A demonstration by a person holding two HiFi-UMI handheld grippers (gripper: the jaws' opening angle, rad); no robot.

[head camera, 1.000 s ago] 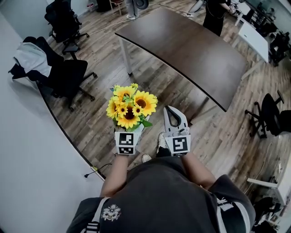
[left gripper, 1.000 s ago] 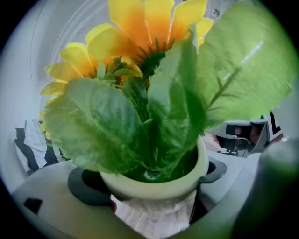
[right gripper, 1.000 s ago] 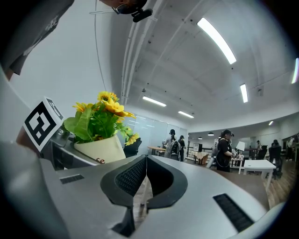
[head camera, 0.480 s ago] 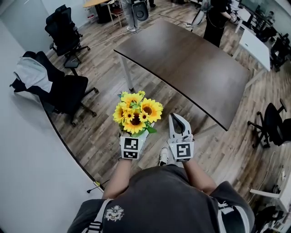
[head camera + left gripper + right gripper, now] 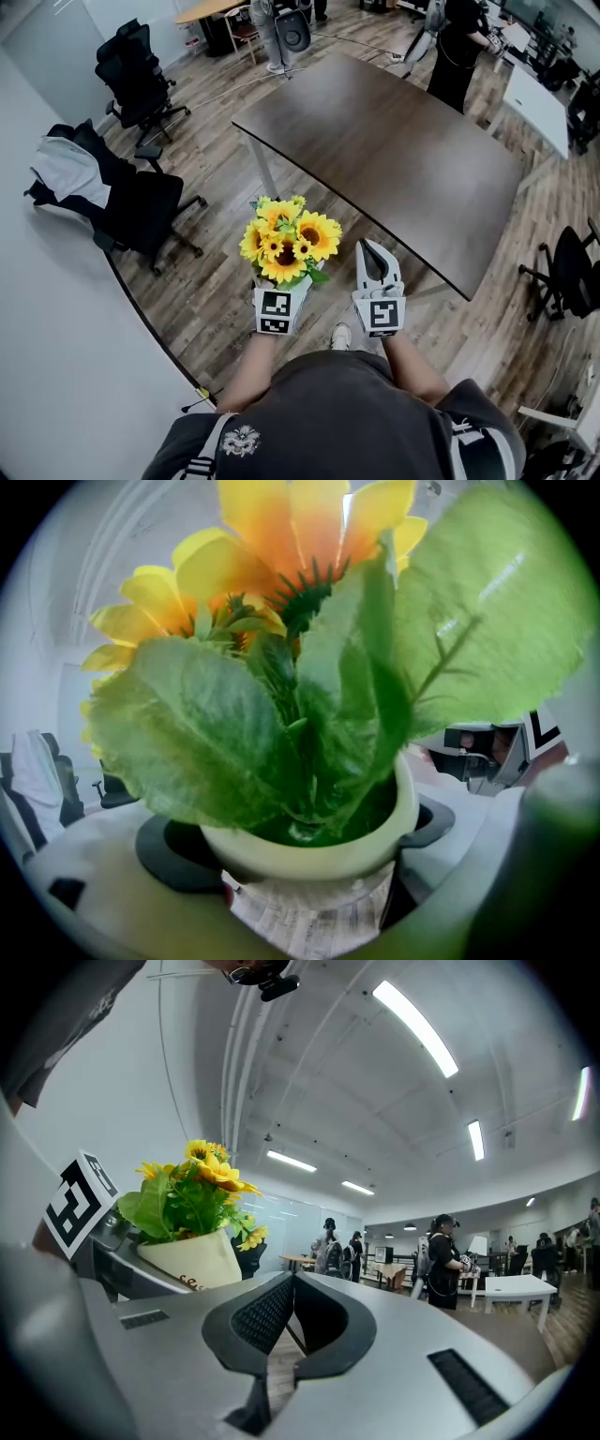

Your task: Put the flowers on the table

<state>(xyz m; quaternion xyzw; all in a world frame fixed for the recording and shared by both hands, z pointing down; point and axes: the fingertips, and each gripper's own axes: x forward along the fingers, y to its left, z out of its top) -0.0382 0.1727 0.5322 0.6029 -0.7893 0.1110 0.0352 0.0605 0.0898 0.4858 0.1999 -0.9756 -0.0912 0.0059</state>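
Your left hand-held gripper (image 5: 284,283) grasps the flower pot (image 5: 309,847), its print unreadable. Your right hand-held gripper (image 5: 373,259) is clenched empty. The surface (image 5: 403,150) has come nearer.

A wood-plank floor (image 5: 216,281) runs under a long dark table (image 5: 394,150) on white legs (image 5: 265,173). Black office chairs (image 5: 141,70) stand along the white wall (image 5: 56,356) at left, one draped with a pale jacket (image 5: 66,178). Another chair (image 5: 562,272) sits at right. A white desk (image 5: 542,94) stands at the far right. In the right gripper view, strip lights (image 5: 415,1027) cross a white ceiling (image 5: 319,1072), and people (image 5: 442,1260) stand in the distance.
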